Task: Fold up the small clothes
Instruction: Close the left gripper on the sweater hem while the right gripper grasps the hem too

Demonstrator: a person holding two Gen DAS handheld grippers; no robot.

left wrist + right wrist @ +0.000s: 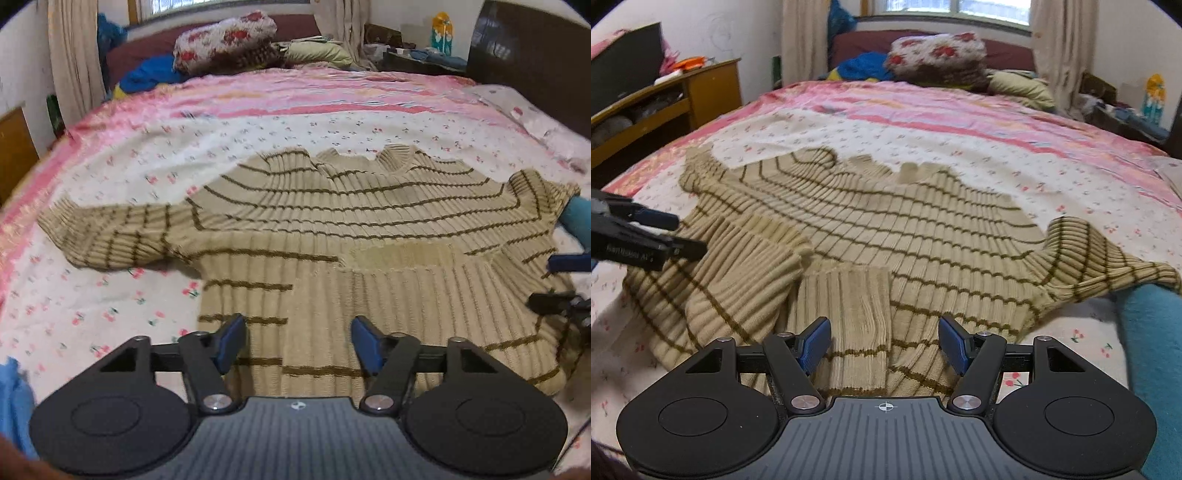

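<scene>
A beige ribbed sweater (332,221) with thin brown stripes lies flat on the bed, neck towards the far end. One sleeve (110,236) stretches out to the left. In the right wrist view the sweater (923,229) shows a sleeve (849,314) folded over its body. My left gripper (298,328) hovers open over the hem with nothing between its fingers. My right gripper (884,328) is open too, and the folded sleeve lies below the gap without touching the pads. Each gripper shows at the edge of the other's view: the right gripper (554,299) and the left gripper (653,236).
The bed has a pink and white floral cover (221,122). A rolled floral quilt (225,37) and pillows sit at its far end. A wooden desk (701,88) stands on the left. A teal cloth or sleeve (1152,332) lies beside the sweater's right edge.
</scene>
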